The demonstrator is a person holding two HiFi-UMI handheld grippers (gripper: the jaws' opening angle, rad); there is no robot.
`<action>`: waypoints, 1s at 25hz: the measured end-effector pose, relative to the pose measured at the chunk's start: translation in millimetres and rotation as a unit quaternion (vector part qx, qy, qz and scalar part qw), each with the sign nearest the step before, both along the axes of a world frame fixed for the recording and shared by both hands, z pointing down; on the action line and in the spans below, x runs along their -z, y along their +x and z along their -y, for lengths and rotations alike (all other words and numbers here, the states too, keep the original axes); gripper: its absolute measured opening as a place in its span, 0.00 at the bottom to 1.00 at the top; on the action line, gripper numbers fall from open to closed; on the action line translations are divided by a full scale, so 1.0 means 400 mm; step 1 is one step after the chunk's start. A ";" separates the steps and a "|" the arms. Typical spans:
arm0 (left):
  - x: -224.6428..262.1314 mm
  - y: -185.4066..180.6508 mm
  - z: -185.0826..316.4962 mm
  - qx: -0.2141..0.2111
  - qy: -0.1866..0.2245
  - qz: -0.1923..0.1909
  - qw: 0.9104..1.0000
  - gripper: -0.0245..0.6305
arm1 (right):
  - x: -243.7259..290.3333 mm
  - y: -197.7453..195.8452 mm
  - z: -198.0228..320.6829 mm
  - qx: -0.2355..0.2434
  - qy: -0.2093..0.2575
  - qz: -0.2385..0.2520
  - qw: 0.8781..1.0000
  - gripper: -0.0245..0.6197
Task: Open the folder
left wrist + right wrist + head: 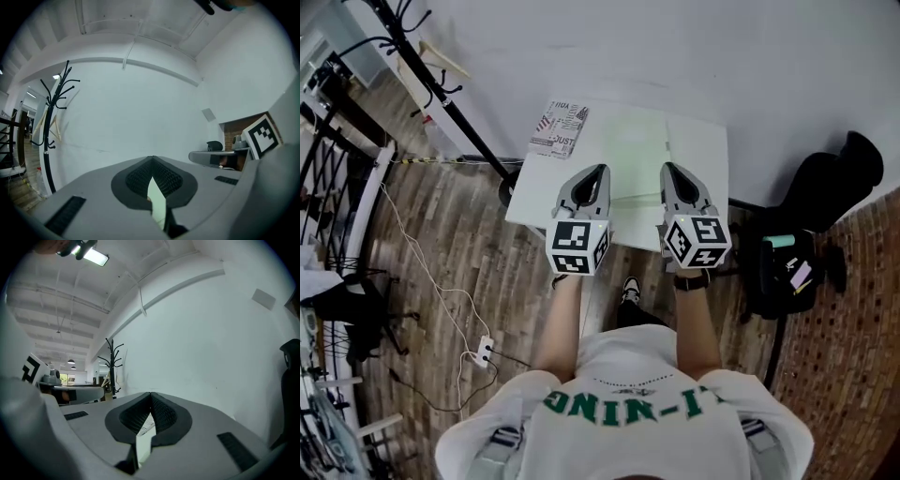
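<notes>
Hovering with fingers (140, 178) together, left gripper (602, 172) and right gripper (668, 169) overhang the pale-green folder (633, 150).

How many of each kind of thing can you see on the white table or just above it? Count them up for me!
Grippers: 2, the left gripper and the right gripper
Folder: 1
Booklet: 1
Total: 4

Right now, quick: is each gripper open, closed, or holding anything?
Left gripper: closed, holding nothing.
Right gripper: closed, holding nothing.
</notes>
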State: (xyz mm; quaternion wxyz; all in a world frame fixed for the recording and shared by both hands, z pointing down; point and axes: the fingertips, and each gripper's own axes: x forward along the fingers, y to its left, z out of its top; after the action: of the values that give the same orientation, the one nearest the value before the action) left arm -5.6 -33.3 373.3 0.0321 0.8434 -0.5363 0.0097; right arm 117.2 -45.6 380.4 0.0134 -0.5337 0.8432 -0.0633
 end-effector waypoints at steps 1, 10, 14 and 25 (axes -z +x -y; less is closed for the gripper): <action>0.003 0.011 0.035 0.000 0.000 0.000 1.000 0.06 | 0.002 0.008 0.039 0.003 -0.001 0.000 1.000 0.06; -0.008 0.083 0.304 0.021 -0.012 -0.008 1.000 0.06 | -0.028 0.067 0.301 0.045 -0.023 -0.024 0.998 0.06; -0.042 0.109 0.371 0.021 -0.024 0.000 0.999 0.06 | -0.069 0.096 0.366 0.049 -0.041 -0.031 0.997 0.06; -0.089 0.144 0.518 -0.015 -0.038 0.007 0.999 0.06 | -0.190 0.147 0.505 0.038 -0.105 -0.059 0.992 0.14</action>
State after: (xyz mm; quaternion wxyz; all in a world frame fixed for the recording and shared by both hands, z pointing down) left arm 52.1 -240.5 408.9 0.0608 0.8492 -0.5233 0.0364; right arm 175.8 -247.6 456.5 -0.0950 -0.5027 0.8508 -0.1203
